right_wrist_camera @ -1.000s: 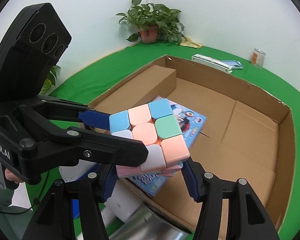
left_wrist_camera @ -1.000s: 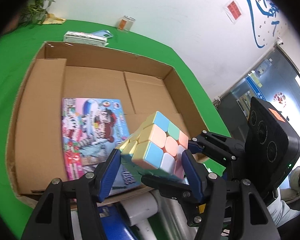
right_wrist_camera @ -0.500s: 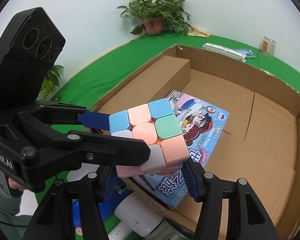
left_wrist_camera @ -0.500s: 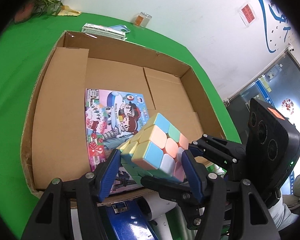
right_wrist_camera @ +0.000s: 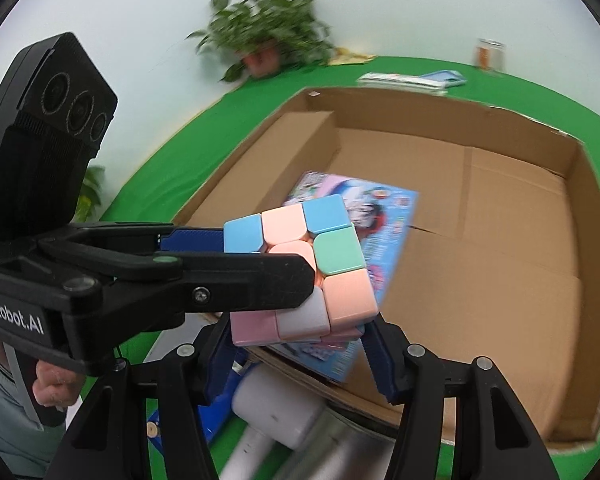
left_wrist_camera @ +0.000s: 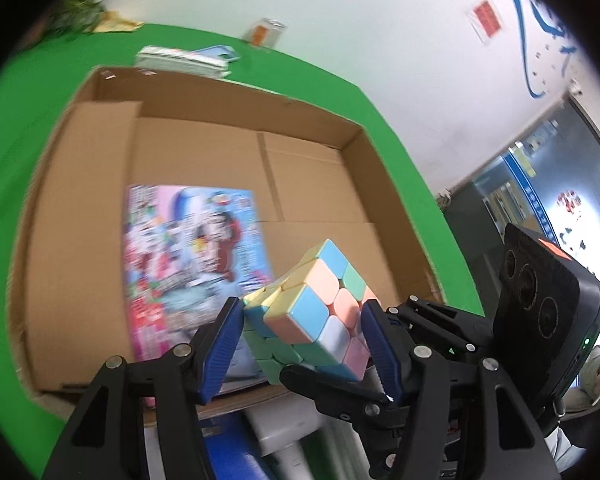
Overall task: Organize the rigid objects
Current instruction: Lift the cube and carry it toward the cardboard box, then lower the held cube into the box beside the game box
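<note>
My left fingers (left_wrist_camera: 302, 340) and my right fingers (right_wrist_camera: 300, 344) are both clamped on the cube (left_wrist_camera: 312, 312), crosswise to each other. It hangs above the near edge of the box (left_wrist_camera: 80, 208), the book (left_wrist_camera: 188, 264) lying below and left.

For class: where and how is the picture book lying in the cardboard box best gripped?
Probably at the picture book's near edge, which seems to rest on the cardboard box's low front wall. Come in from the front, gripper level. It lies flat and thin, so only an edge fits between the fingers. Both grippers now clamp the puzzle cube.
</note>
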The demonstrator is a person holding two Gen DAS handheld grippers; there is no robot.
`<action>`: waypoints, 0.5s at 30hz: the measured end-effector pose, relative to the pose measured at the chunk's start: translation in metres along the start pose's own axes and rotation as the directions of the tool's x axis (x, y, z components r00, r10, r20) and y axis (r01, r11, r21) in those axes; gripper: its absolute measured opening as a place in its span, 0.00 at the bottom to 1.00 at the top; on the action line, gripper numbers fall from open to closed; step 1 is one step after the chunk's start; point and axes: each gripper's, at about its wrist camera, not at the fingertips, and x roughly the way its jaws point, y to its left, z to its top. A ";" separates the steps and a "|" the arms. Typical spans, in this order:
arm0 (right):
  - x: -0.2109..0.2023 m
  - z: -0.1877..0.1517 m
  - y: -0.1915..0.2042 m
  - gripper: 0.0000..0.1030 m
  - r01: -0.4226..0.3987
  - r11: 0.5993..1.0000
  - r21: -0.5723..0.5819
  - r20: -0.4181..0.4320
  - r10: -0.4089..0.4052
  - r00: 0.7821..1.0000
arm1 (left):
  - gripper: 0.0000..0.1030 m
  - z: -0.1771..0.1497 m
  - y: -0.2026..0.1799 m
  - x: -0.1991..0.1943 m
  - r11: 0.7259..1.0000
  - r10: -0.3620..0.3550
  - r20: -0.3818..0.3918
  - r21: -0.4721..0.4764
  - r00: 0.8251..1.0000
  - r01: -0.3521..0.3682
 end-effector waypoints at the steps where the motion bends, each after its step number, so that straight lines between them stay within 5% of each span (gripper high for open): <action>1: -0.005 -0.002 -0.006 0.54 0.011 1.000 0.016 0.007 -0.011 1.000 | 0.58 0.002 -0.007 0.005 1.000 -0.005 -0.005 0.011 1.000 0.005; 15: -0.032 -0.026 -0.050 0.54 0.046 0.991 0.129 0.019 -0.048 0.999 | 0.58 0.005 -0.040 0.042 0.999 -0.015 -0.059 0.050 0.998 0.018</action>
